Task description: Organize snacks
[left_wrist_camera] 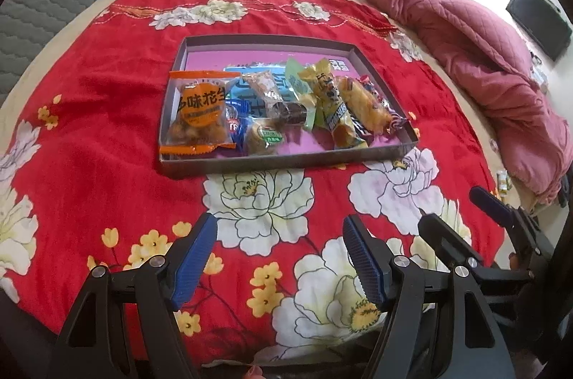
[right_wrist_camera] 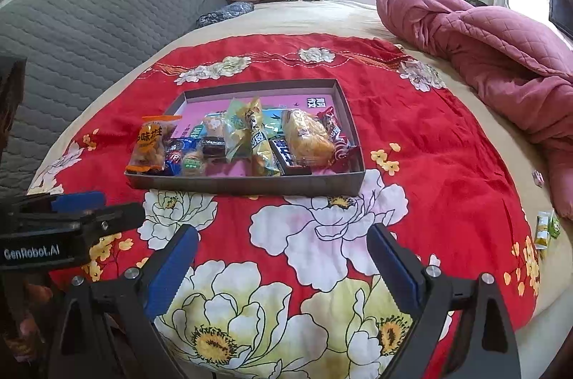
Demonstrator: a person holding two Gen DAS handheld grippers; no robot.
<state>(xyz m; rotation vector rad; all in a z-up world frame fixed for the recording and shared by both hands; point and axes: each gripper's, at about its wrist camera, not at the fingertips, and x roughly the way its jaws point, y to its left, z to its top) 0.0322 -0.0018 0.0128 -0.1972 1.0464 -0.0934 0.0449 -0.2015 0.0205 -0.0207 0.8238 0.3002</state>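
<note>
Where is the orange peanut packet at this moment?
In both wrist views, the orange peanut packet leans in the near left corner of the grey tray, beside a small blue wrapped snack.

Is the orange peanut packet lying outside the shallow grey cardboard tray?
No, the orange peanut packet rests inside the grey cardboard tray, at its left end.

Glossy plastic snack wrappers (left_wrist_camera: 272, 106), cardboard tray (left_wrist_camera: 286, 160)

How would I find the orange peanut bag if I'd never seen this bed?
Look for the red flowered blanket, then the flat grey tray sitting on it. At the tray's left end leans the orange peanut bag, the only orange-edged packet with a round orange label.
</note>
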